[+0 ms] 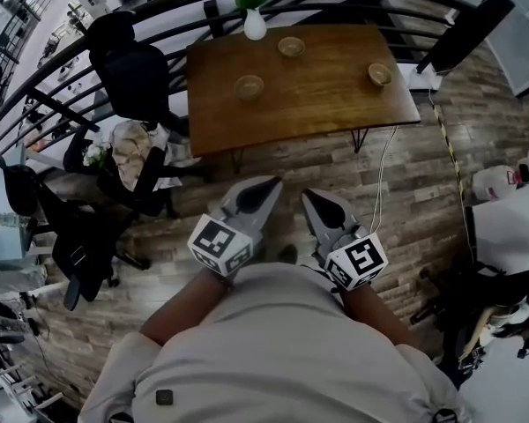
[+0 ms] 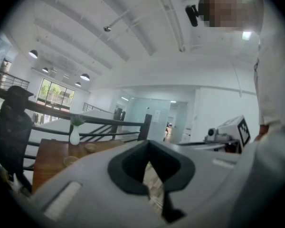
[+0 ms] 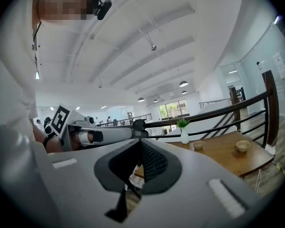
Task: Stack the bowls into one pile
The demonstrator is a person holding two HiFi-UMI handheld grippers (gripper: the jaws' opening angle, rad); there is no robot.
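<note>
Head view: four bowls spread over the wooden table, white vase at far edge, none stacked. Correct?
Three, not four, per the head view: far bowl, left bowl, right bowl, spread over the wooden table, white vase at far edge, none stacked.

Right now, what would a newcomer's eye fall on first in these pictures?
The wooden table stands ahead by the black railing, with three small bowls spread apart on it and a white vase at its far edge. Nearer, the left tool and right tool are held close to the person's body, both shut and empty.
</note>
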